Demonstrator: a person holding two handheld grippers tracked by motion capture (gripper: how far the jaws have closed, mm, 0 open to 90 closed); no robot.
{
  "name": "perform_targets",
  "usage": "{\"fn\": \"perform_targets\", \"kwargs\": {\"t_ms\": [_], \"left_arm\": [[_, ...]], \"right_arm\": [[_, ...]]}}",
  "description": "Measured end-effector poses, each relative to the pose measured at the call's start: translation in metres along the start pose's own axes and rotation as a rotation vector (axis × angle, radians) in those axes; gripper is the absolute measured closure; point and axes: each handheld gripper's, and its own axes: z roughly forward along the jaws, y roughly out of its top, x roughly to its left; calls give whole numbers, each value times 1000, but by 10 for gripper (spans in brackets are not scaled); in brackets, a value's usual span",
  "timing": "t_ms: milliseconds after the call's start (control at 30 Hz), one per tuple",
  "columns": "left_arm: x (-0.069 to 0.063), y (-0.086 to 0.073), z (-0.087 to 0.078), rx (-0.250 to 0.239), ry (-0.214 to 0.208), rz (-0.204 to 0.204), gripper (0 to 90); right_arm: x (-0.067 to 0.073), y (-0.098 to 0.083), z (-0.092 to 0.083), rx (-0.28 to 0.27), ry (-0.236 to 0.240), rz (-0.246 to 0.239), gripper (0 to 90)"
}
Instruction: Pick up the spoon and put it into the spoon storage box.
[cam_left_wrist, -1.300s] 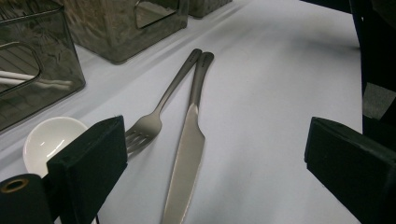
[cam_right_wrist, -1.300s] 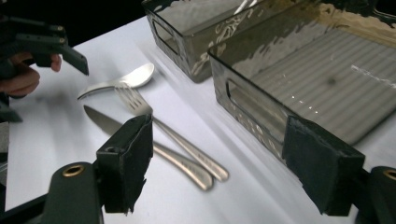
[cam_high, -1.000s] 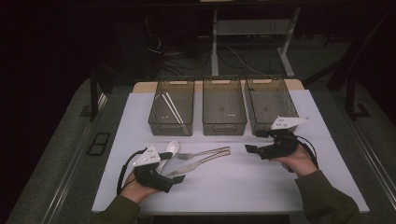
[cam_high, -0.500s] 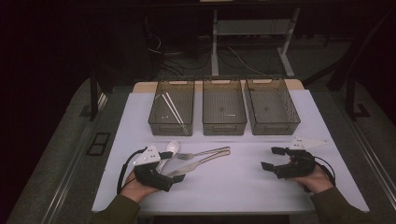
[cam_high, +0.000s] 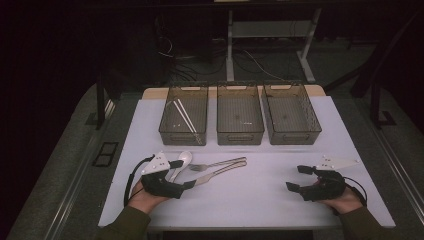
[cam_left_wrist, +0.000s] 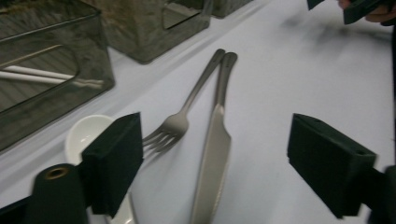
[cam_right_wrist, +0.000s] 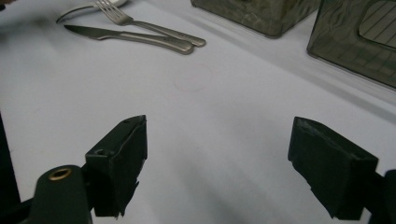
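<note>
Here, left gripper (cam_left_wrist: 212, 158) jaws just narrowing, apart astride knife (cam_left_wrist: 212, 154) and fork (cam_left_wrist: 180, 116); right gripper (cam_right_wrist: 233, 163) agape, empty.

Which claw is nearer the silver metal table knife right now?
Left. The left claw straddles the silver metal table knife, jaws open around its blade; the right claw sits well off to its side.

Silver knife (cam_left_wrist: 211, 158) and fork (cam_left_wrist: 176, 124), white spoon (cam_left_wrist: 86, 134), white tabletop (cam_high: 250, 190), black tongs (cam_left_wrist: 219, 163), smoky grid-patterned bins (cam_high: 240, 115).

Left gripper (cam_high: 182, 174) jaws just closing, right gripper (cam_high: 299, 178) jaws apart
</note>
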Motion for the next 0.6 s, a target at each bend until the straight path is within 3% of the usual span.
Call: {"fn": "perform_targets", "kwargs": {"t_ms": [167, 267, 600], "left_arm": [[8, -4, -9, 15, 23, -23, 444], [11, -7, -10, 50, 29, -40, 576], [16, -15, -7, 169, 21, -91, 877]], "right_arm": [[1, 0, 1, 6, -2, 1, 196], [0, 0, 2, 9, -3, -2, 196], [0, 1, 2, 7, -6, 1, 196]]}}
